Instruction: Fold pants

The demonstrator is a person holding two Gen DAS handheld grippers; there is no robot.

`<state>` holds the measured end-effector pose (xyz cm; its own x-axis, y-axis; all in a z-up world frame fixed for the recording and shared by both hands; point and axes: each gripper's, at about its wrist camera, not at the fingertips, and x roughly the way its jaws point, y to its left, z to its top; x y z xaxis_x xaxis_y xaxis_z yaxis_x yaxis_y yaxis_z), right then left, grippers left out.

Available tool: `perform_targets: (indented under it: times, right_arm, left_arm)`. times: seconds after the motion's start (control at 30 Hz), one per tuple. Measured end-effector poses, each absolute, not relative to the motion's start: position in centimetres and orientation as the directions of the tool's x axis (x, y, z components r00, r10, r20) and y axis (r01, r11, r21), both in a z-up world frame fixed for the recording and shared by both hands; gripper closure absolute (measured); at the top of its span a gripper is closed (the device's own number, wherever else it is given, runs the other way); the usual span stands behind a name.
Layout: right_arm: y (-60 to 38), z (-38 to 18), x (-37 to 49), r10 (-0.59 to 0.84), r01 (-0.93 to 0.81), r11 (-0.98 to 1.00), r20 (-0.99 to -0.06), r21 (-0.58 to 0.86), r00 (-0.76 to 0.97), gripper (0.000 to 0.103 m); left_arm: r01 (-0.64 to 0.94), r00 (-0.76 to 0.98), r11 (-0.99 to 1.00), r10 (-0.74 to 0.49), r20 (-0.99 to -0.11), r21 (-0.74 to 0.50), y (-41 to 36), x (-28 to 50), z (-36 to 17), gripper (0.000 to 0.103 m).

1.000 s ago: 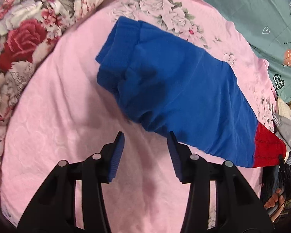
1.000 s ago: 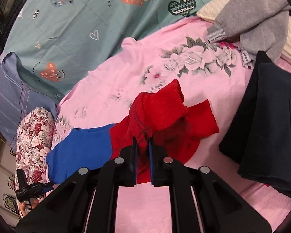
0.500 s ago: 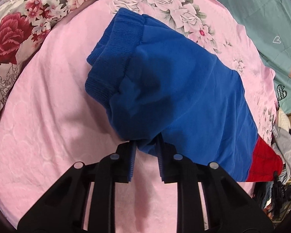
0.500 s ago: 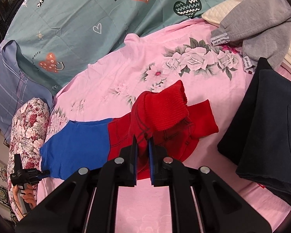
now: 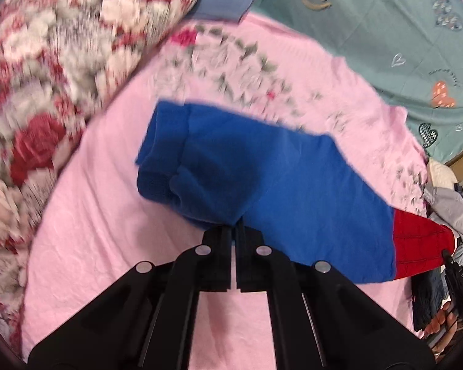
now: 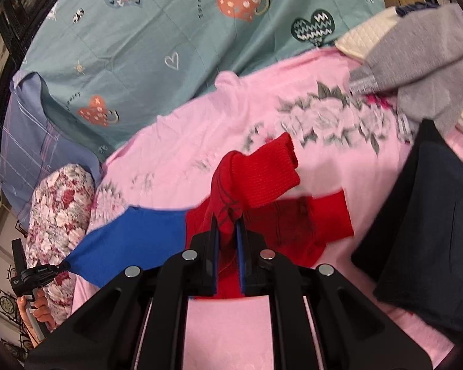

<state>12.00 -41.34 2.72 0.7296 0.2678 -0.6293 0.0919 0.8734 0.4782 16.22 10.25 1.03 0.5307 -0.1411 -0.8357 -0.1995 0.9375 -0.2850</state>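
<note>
Surface: pink bedsheet with a grey-and-rose flower print covers the bed; wide bare stretches lie on the near side of both grippers.
Backdrop: teal quilt printed with hearts runs along the far edge; a blue-grey checked cloth lies at its end.
Left border: floral pillow, red and white roses, beside the waist end of the garment; blurred in the left view.
Right border: dark navy garment lies close beside the red cuffs; grey garment and a cream quilted cloth sit farther back.
Pants: pants, royal blue from waistband through legs, red at the lower legs, ribbed at both ends; stretched lengthwise across the sheet between the two grippers.
Waist end: bunched and lifted off the sheet, ribbed band curled over.
Cuff end: one red cuff raised and flopped over, the other flat on the sheet.
Left gripper: left gripper fingers pressed together on the blue waist fabric.
Right gripper: right gripper fingers clamped on red leg fabric.
Margin: a hand holding the other tool shows at the frame edge.
</note>
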Motion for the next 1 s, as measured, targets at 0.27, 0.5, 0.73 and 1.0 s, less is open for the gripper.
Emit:
perform_targets:
  times: [0.27,0.5,0.73,1.0]
  right_arm:
    - [-43.5,5.1,22.4,0.067,0.211,0.874,-0.539,0.437,0.840,0.083]
    - [-44.2,-2.5,27.8,-0.280,0.494,0.868,-0.784,0.040,0.555,0.011]
    - [-44.1,-3.9,19.7,-0.040,0.328,0.928,-0.829,0.176,0.558,0.011]
    - [-43.6,-5.1,12.4,0.042,0.308,0.914,-0.818,0.263,0.573,0.011]
  left_arm:
    - [-0.294,0.670,0.942,0.084,-0.737,-0.160,7.1,24.1,5.5,0.102]
    - [-0.397,0.606,0.909,0.365,-0.706,0.129,3.7,30.9,0.5,0.020]
    - [-0.271,0.595,0.936,0.347,-0.725,0.225,5.6,25.6,-1.8,0.011]
    - [-0.420,0.516,0.897,0.359,-0.778,0.136,14.4,19.1,-3.9,0.009]
